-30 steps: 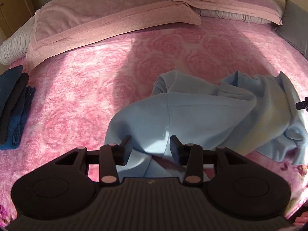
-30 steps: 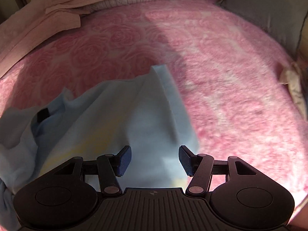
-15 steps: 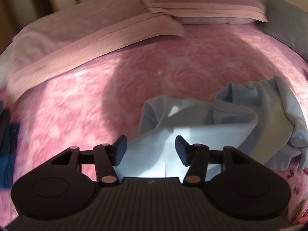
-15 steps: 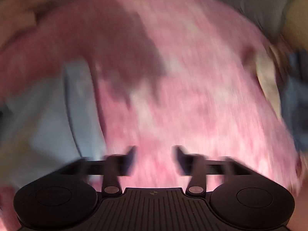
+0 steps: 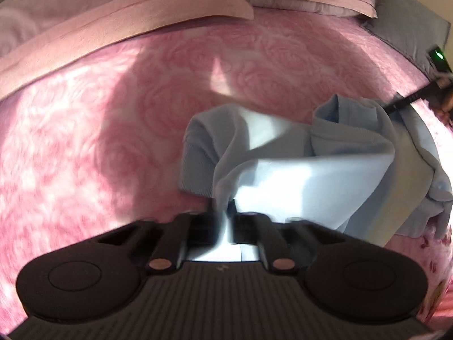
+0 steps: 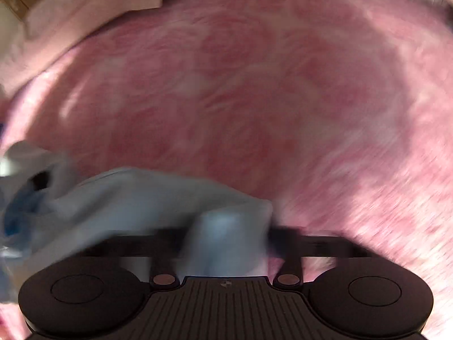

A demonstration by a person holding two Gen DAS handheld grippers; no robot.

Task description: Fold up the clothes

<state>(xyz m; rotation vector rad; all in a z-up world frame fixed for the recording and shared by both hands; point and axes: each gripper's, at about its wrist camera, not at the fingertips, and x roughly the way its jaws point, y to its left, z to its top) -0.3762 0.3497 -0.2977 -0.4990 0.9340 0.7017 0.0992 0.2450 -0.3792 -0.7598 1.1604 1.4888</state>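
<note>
Left hand-held gripper (image 5: 223, 212) has just closed its jaws on a fold at the near edge of the crumpled light-blue knit sweater (image 5: 311, 175); the right hand-held gripper (image 6: 226, 238), blurred, has just closed too, with cloth of the same sweater bunched between its jaws. That sweater lies rumpled on the pink rose-patterned bedspread (image 5: 113, 130), well short of the 2 pale pink pillows (image 5: 141, 19) beyond it. Judged: the grasp for spreading is in hand; next, lift and pull both holds apart to flatten it.
</note>
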